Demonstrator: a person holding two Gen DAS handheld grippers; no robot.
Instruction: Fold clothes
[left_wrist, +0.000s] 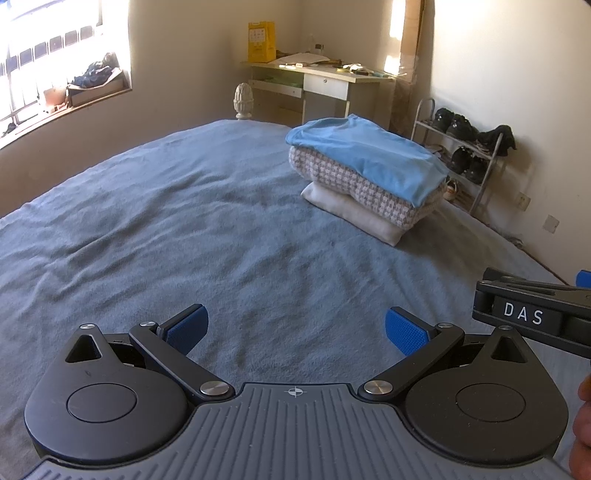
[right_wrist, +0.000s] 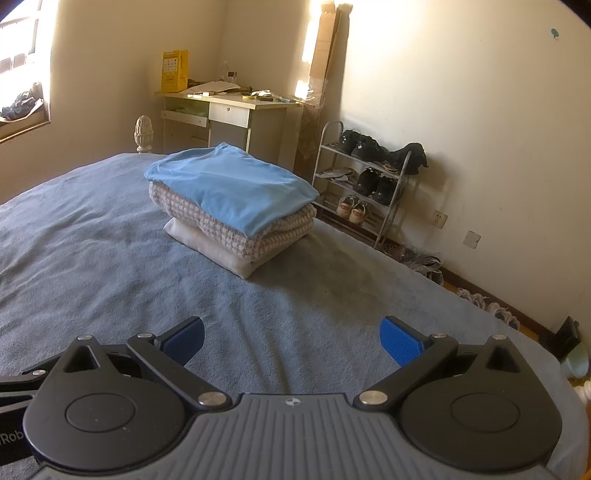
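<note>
A stack of three folded clothes sits on the blue-grey bedspread (left_wrist: 147, 236) (right_wrist: 92, 266). A light blue shirt (left_wrist: 369, 155) (right_wrist: 229, 184) lies on top, over a checked knit piece (left_wrist: 351, 188) (right_wrist: 236, 229) and a white piece (left_wrist: 351, 214) (right_wrist: 207, 247). My left gripper (left_wrist: 295, 330) hovers open over bare bedspread, well short of the stack, with nothing between its blue pads. My right gripper (right_wrist: 291, 339) is open too, empty, nearer the stack. In the left wrist view the right gripper's body (left_wrist: 535, 314) shows at the right edge beside a hand (left_wrist: 583, 424).
A shoe rack (right_wrist: 365, 181) (left_wrist: 465, 147) stands by the right wall past the bed edge, with loose shoes (right_wrist: 480, 299) on the floor. A cluttered desk (right_wrist: 229, 107) (left_wrist: 325, 77) stands in the far corner. A window sill (left_wrist: 66, 92) with clothes is at left.
</note>
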